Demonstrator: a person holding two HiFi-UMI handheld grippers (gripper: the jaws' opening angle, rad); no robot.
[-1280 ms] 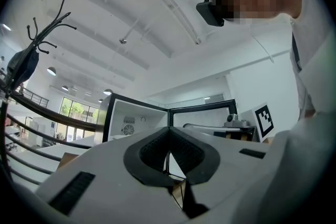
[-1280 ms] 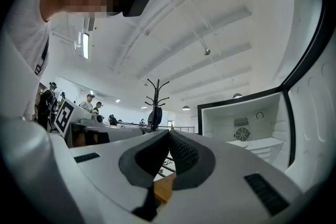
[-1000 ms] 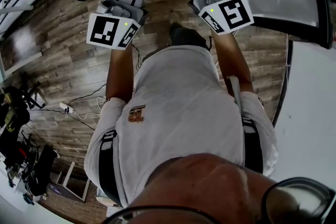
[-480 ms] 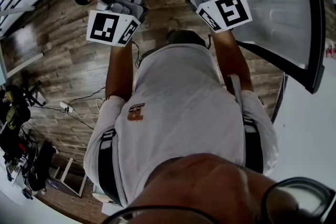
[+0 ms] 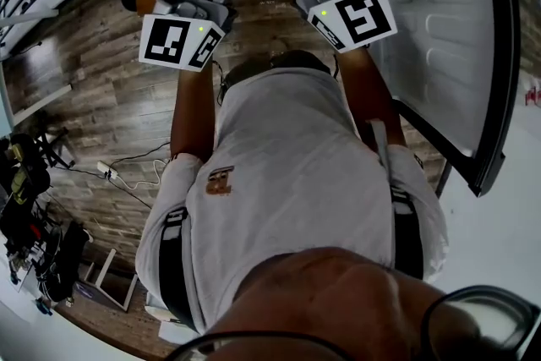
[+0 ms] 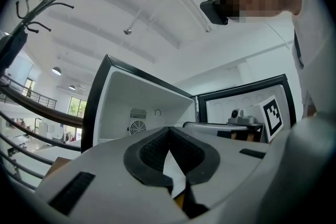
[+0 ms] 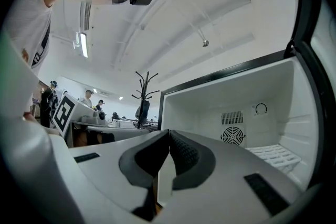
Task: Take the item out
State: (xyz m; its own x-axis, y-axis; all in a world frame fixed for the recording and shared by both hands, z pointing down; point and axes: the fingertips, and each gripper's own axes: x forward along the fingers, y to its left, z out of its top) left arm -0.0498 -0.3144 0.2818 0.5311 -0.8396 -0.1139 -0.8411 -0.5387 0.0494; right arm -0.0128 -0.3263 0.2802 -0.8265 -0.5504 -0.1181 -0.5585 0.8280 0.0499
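The grey left gripper (image 6: 169, 129) and right gripper (image 7: 169, 132) sit pinched together, empty; entering the white black-framed fridge (image 7: 210, 107) thus, they'd likely shove the item, not grasp it.

Head view steeply down, gripper views share fridge (image 7: 210, 113)

Fridge (image 7: 199, 113) stands open ahead of the person, with its door (image 5: 439, 38) swung out to the right. Inside, the fan grille (image 7: 231, 135) sits on the back wall and the wire shelf (image 7: 273, 156) lies below and right of it. Coat stand (image 7: 144, 94) is left of the fridge. Left hand-held gripper (image 6: 169, 128) and right hand-held gripper (image 7: 169, 134) are side by side before the opening. Cables (image 5: 139, 161) lie on the floor (image 5: 101, 80), to the person's left.
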